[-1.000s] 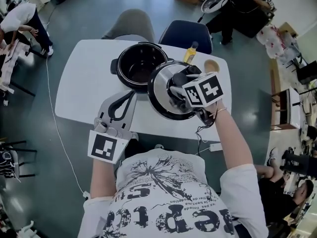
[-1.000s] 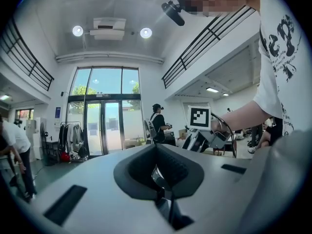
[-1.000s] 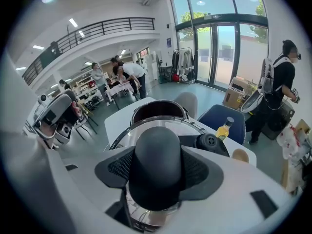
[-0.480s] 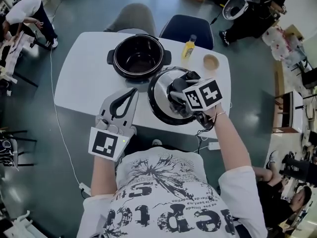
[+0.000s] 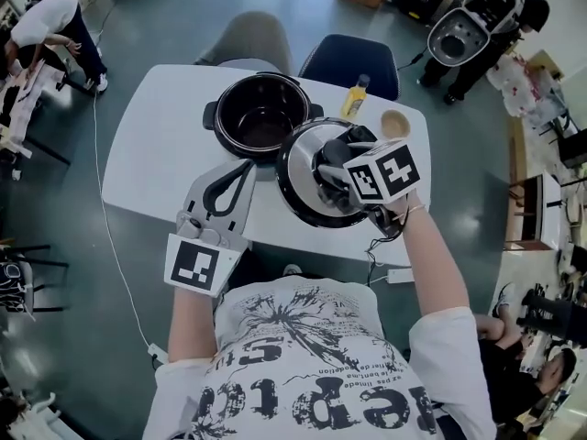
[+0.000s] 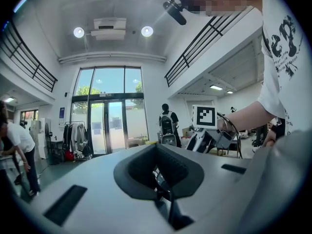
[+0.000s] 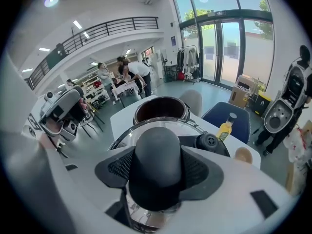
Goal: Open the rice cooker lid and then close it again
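Observation:
The black rice cooker pot (image 5: 261,117) stands open on the white table (image 5: 147,154), its inside dark. My right gripper (image 5: 330,177) is shut on the black knob (image 7: 157,165) of the shiny round lid (image 5: 295,168). It holds the lid tilted, in the air, just to the right of the pot and nearer to me. In the right gripper view the pot (image 7: 161,110) shows beyond the lid's rim (image 7: 122,135). My left gripper (image 5: 240,174) hovers to the near left of the pot, its jaws together and nothing between them.
A yellow bottle (image 5: 355,96) and a small brown cup (image 5: 393,124) stand at the table's far right. Two chairs, one blue (image 5: 348,62) and one grey (image 5: 248,39), sit behind the table. A cable (image 5: 101,218) trails over the floor at left. People work at the room's edges.
Over the last half second my right gripper has brought the lid a little back toward the pot. The left gripper has kept its place.

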A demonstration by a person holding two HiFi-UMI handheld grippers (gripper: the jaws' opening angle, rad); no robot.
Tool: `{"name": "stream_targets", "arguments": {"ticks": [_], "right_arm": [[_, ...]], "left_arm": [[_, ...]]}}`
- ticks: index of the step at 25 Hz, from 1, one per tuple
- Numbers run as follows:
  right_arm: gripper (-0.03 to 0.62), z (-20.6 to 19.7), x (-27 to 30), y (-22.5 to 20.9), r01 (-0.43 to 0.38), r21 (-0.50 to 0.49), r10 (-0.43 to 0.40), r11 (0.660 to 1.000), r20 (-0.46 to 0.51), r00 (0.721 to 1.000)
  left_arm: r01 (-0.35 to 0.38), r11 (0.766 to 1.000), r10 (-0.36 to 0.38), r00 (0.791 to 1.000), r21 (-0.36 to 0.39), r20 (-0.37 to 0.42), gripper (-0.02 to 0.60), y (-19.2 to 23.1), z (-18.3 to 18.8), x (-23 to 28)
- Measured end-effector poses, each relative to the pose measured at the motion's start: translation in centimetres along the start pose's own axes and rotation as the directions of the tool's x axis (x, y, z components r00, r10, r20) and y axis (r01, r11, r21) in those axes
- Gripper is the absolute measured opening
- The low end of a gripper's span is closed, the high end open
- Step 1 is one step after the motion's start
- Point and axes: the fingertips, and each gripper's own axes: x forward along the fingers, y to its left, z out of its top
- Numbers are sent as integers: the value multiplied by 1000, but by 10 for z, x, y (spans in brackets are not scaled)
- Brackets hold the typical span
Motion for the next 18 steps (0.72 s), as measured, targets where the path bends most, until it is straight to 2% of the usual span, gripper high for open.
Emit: {"name": "stream_targets", "arguments": {"ticks": [6,18], "right_arm": [[295,54,28,12,-4,-6,4,1000,16,1000],[295,160,113,27,55,31,-55,998,-3,998]], "left_arm": [[25,1000,-25,1000,-7,15,12,56,-5,10],[98,995,-98,995,-8,25,14,186,-17,22]]}}
